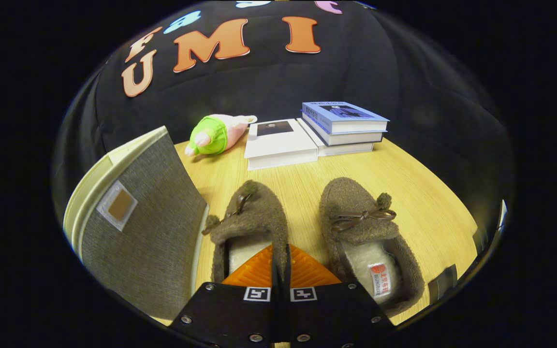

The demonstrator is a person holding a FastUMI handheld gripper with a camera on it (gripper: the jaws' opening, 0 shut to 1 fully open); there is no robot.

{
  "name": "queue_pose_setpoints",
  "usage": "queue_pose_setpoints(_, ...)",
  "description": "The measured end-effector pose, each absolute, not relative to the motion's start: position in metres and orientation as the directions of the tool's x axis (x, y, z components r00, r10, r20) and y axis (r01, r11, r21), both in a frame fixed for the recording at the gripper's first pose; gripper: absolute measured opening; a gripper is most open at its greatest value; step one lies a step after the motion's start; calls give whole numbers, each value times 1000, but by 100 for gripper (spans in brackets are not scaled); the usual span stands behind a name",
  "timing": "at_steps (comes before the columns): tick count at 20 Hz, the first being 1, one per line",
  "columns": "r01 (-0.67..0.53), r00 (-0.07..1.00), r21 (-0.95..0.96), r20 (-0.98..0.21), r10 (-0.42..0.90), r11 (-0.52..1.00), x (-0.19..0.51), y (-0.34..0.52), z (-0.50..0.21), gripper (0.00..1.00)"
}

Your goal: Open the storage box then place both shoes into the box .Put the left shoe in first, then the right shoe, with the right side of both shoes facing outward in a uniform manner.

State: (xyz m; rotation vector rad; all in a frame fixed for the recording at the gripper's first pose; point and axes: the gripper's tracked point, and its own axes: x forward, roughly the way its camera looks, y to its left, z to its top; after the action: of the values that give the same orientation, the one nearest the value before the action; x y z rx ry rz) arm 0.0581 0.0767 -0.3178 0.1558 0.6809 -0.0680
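Gripper view, table scene. We take the left shoe (252,220) as our landmark. The gripper (281,263) sits at its heel end, the two orange fingers (252,275) drawn together with only a thin dark edge between them, which looks to be the inner side wall of that shoe's opening. We judge the fingers pinched on that wall, one pad inside the shoe and one outside, though the contact itself is partly hidden.

The right shoe (368,237) lies just beside the landmark on its right, toes pointing the same way, untouched. The storage box (148,237), grey fabric with a cream rim, stands immediately left of the landmark, touching or nearly so. Its lid (128,145) appears swung up and the box looks open, but we cannot see inside it.

Beyond the landmark's toe lie a white book (281,145), a stack of books (344,128) and a plush toy (215,135), all well apart from it.

Progress: opening seems done. Both shoes are on the table (433,203); neither is boxed. Left shoe goes first, then the right.
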Motion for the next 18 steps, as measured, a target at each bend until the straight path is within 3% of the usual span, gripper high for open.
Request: queue_pose_setpoints(18, 19, 906, 236, -415, 83, 972, 71, 131, -138, 0)
